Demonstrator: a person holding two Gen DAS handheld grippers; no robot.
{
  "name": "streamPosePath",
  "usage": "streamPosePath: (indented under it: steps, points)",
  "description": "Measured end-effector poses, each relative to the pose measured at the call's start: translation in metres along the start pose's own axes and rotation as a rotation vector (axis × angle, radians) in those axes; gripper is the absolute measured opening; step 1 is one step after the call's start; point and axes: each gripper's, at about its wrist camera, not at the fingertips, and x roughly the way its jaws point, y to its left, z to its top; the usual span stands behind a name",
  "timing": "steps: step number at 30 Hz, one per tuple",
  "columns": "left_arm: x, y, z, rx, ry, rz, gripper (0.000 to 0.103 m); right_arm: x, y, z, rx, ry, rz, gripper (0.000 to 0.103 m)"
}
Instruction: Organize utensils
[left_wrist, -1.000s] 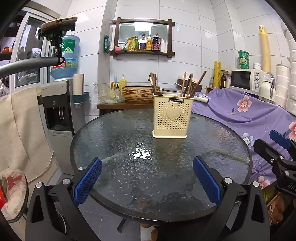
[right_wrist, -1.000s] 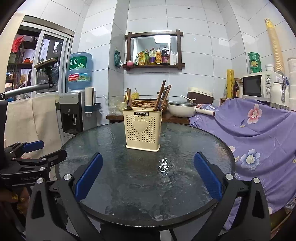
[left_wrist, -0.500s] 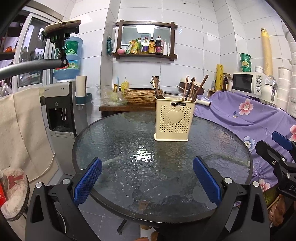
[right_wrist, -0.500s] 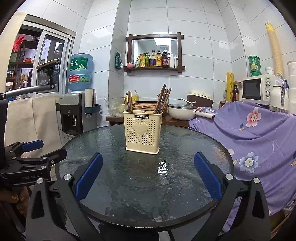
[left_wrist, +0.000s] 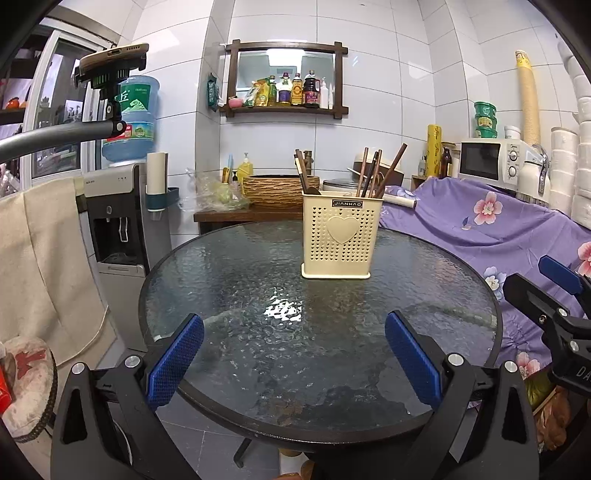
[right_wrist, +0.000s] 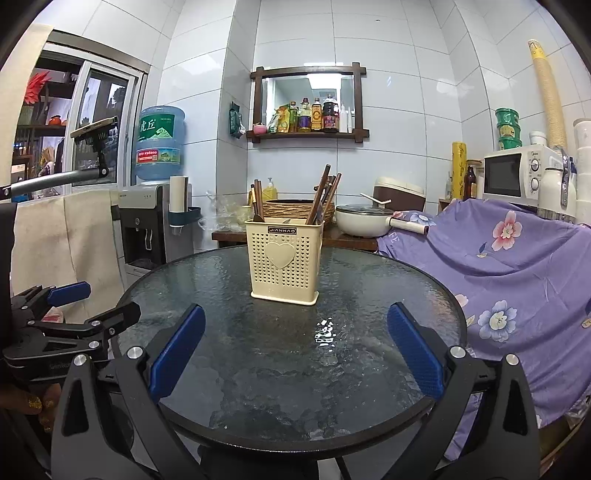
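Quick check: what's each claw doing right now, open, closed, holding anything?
Left claw: open, holding nothing, hovering at the near edge of the glass table.
Right claw: open, holding nothing, aimed at the utensil holder.

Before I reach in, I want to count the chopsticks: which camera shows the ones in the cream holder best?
The left wrist view: the chopsticks fan apart above the holder against pale wall. In the right wrist view they bunch together against the dark basket behind.
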Motion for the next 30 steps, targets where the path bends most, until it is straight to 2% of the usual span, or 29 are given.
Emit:
streamPosePath:
  steps: [18, 30]
  points:
    - [-0.002, -0.0021, -0.0004, 0.005, -0.01, 0.058, 0.097, 0.0021, 0.0017, 0.0004, -0.004, 0.003, 0.002, 0.097]
    - [-0.004, -0.0058, -0.0007, 0.01, -0.004, 0.045, 0.097, 0.0034, 0.0035, -0.0012, -0.008, 0.011, 0.008, 0.097]
